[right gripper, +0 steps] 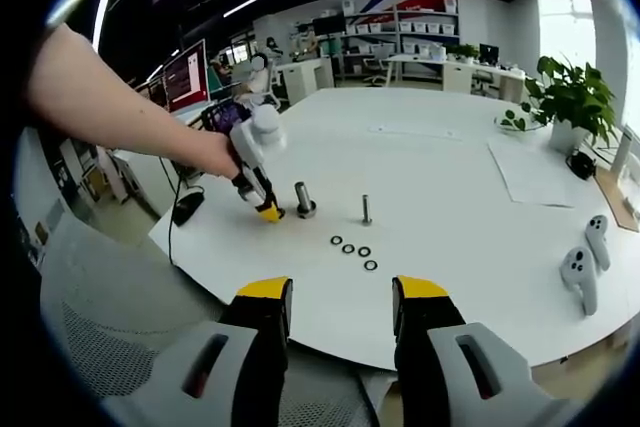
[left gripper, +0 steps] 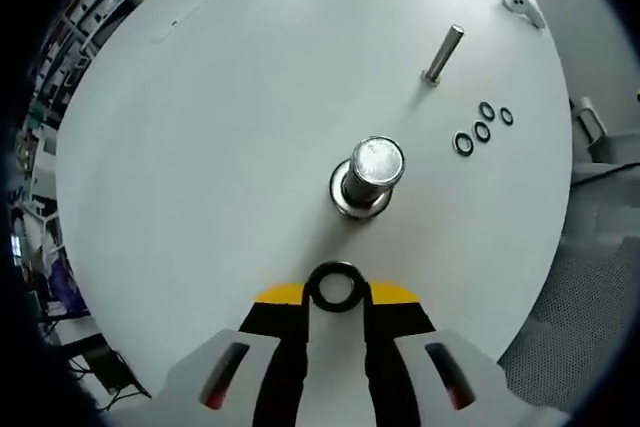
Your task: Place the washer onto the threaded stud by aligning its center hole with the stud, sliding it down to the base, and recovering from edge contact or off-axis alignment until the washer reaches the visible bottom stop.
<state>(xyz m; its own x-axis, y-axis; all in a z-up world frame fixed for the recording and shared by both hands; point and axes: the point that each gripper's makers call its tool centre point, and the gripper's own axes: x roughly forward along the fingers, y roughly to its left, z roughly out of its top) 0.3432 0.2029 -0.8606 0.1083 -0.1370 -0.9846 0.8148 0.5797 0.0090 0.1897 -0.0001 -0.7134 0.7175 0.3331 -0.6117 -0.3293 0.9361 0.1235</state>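
In the left gripper view my left gripper [left gripper: 336,292] is shut on a black washer [left gripper: 335,287], held just short of the thick threaded stud [left gripper: 368,176] that stands upright on its metal base on the white table [left gripper: 200,147]. A thinner stud [left gripper: 441,54] stands farther off, with several spare black washers [left gripper: 482,127] beside it. The right gripper view shows my right gripper [right gripper: 340,299] open and held back at the table's near edge, while a person's hand brings the left gripper [right gripper: 268,209] down beside the thick stud [right gripper: 304,199]. The thin stud [right gripper: 366,209] and spare washers [right gripper: 352,250] lie in front.
Two white game controllers [right gripper: 583,265] lie at the table's right edge. A sheet of paper [right gripper: 535,172] and a potted plant [right gripper: 566,99] sit at the far right. A grey mesh chair [right gripper: 110,347] is below the table edge. Desks and shelves fill the room behind.
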